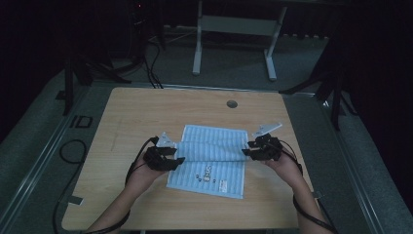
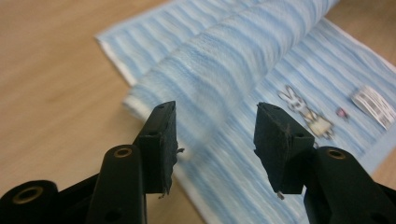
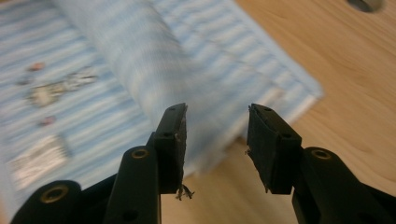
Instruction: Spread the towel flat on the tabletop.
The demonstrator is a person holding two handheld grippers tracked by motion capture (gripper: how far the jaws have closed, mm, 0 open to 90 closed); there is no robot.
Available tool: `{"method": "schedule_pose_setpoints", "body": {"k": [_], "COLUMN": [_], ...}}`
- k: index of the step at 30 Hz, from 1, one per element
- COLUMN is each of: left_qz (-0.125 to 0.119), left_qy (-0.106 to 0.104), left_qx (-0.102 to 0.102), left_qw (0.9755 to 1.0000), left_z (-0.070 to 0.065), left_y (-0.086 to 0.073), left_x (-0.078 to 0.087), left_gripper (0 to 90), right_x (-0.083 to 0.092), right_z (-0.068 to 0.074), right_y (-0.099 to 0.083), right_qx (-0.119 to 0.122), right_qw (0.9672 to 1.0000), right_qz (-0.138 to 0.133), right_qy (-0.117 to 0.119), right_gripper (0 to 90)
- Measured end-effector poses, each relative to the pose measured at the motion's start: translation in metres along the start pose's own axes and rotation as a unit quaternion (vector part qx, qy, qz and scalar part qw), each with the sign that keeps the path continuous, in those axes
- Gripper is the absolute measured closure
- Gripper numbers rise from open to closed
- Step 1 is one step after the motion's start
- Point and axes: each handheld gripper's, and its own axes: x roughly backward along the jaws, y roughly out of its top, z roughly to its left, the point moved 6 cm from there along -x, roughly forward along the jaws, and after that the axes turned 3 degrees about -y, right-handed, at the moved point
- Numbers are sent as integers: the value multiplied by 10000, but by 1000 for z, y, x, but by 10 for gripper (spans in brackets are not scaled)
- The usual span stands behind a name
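1. At the table's left, the left gripper (image 1: 171,157) sits low over the left edge of a blue striped towel (image 1: 214,163), jaws parted and clamping nothing. In the left gripper view the cloth's raised fold lies just beyond the black pads (image 2: 164,140), loose between them rather than pinched.

2. At centre, the towel lies on the wooden table (image 1: 126,126) a little right of the middle, its far half rolled over toward the near half in a soft ridge running left to right. A small cartoon print (image 2: 306,112) and a white label (image 2: 373,105) show on the flat near part.

3. At right, the right gripper (image 1: 248,150) rests at the ridge's right end, likewise released; the right gripper view shows open jaws with the fold ahead of them, not gripped.

4. The risk, judging from this: with both ends let go, the rounded fold may spring back or slump unevenly, leaving edges misaligned. A pad catching the cloth on withdrawal could drag the layer askew.
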Motion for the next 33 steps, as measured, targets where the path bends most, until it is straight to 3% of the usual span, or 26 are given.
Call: {"method": "schedule_pose_setpoints", "body": {"k": [1,2,3,5,6,8,12,13,18,20,21,23,25,26,28,32,33], "left_qz": [109,109,287,499,554,616,829,794,813,841,854,874,901,919,965,924,906], "left_qy": [-57,-57,-219,-294,-333,-433,-475,-444,-587,-594,-547,-489,-525,-541,-542,-772,-857], "left_qx": [-121,-121,-148,-118,-88,-100,-221,-270,-321,-429,-550,-625,-633,-612,-666,-674,-656], "left_qw": [9999,9999,9992,9983,9979,9971,9952,9955,9944,9938,9933,9930,9925,9924,9916,9904,9900], "left_z": [-3,-3,-5,-5,-5,-9,-15,-17,-28,-34,-40,-43,-47,-49,-53,-64,-69], "left_y": [-5,-5,-9,-16,-18,-25,-35,-37,-41,-43,-46,-47,-48,-48,-48,-46,-45], "left_x": [-3,-3,-9,-16,-19,-25,-31,-31,-28,-27,-25,-24,-23,-23,-22,-11,-7], "left_gripper": [489,489,489,489,489,498,500,500,487,478,490,524,642,749,834,854,853], "right_x": [4,4,3,-8,-8,-17,-29,-34,-31,-30,-28,-28,-26,-26,-24,-8,3], "right_z": [18,18,23,43,43,58,70,71,72,72,75,75,78,79,82,88,92], "right_y": [-3,-3,-4,-14,-14,-24,-39,-45,-51,-53,-55,-55,-56,-57,-57,-58,-61], "right_qx": [167,167,206,274,274,235,319,360,432,427,484,496,517,544,601,630,616], "right_qw": [9994,9994,9989,9974,9974,9951,9944,9943,9950,9953,9954,9953,9950,9948,9942,9940,9942], "right_qz": [-28,-28,-41,132,132,221,390,505,502,516,509,486,501,519,535,401,319], "right_qy": [300,300,418,652,652,932,934,871,741,704,658,678,689,683,715,798,828], "right_gripper": [646,646,647,657,657,673,672,666,671,699,783,815,859,866,873,876,876]}}
